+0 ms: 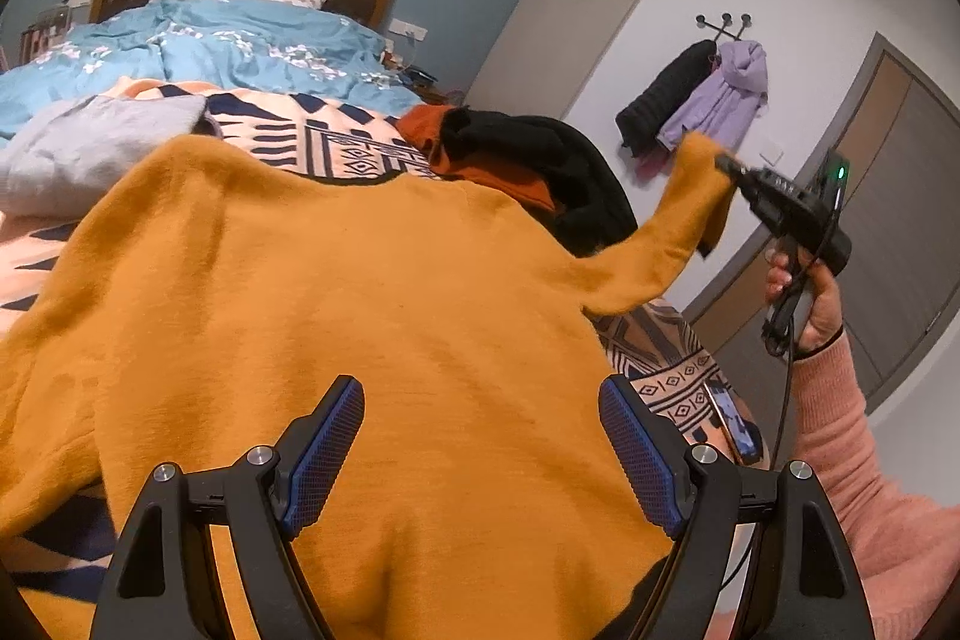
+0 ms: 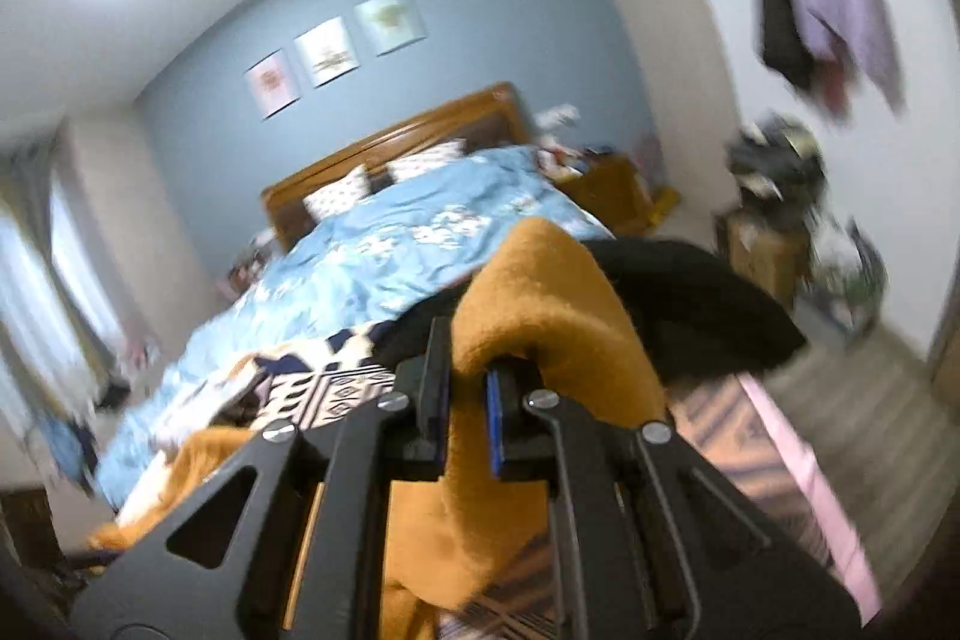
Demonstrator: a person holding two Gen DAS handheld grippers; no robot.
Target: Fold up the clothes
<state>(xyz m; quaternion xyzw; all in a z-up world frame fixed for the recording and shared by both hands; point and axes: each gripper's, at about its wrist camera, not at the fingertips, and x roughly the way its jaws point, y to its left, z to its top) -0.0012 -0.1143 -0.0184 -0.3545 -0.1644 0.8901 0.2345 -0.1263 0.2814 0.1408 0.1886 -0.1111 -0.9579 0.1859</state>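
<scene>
A mustard-yellow sweater (image 1: 336,316) lies spread on the patterned blanket (image 1: 336,142) at the foot of the bed. My left gripper (image 1: 480,430) is open just above the sweater's body, with nothing between its blue pads (image 1: 327,451). My right gripper (image 1: 729,163) is shut on the end of the sweater's sleeve (image 1: 678,220) and holds it raised off the bed to the right. In the right wrist view the sleeve (image 2: 540,292) is pinched in the gripper (image 2: 465,376) and drapes over it.
A black garment (image 1: 558,160) on a rust-orange one (image 1: 480,154) lies beyond the sweater. A grey garment (image 1: 90,142) lies at the left. A phone (image 1: 735,421) rests at the bed's right edge. Coats (image 1: 708,94) hang on the wall.
</scene>
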